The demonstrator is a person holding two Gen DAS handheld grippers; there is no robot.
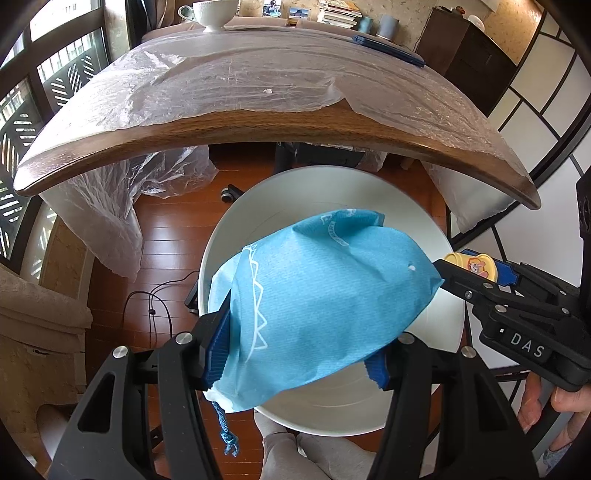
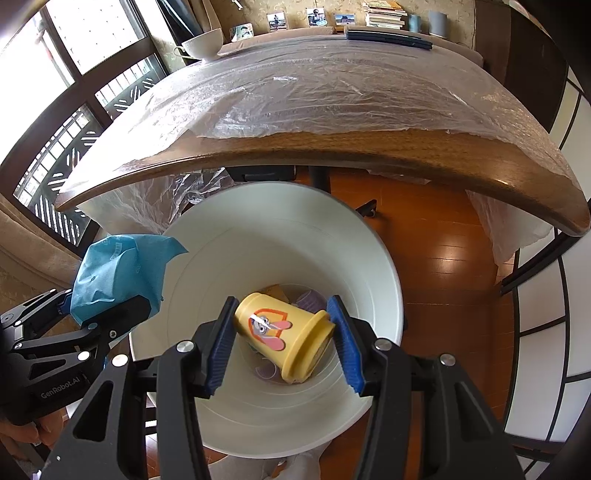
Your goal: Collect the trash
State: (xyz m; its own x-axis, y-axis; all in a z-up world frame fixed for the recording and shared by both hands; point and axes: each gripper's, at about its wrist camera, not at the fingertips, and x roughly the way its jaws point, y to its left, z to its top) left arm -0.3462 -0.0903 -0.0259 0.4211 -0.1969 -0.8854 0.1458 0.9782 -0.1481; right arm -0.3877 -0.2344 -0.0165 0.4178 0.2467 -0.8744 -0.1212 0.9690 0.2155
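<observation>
Black angular hand-held gripper frames carry ribbed blue pads, silver screws, white "DAS" and "GenRobot.AI" lettering; bare fingers at lower edges.

Grippers: two, the left gripper and the right gripper.
Blue bags: one blue drawstring bag, between the left fingers.
Yellow cups: one yellow cartoon cup, between the right fingers.
Bins: one white bin, below both pairs of fingers.
White teacups: one white teacup, far ahead of the fingers on the surface.
Grey cylinders: two grey cylinders, far ahead and right of the right fingers.
Photos: four small photos, far ahead along the wall.
Book stacks: one book stack.
</observation>
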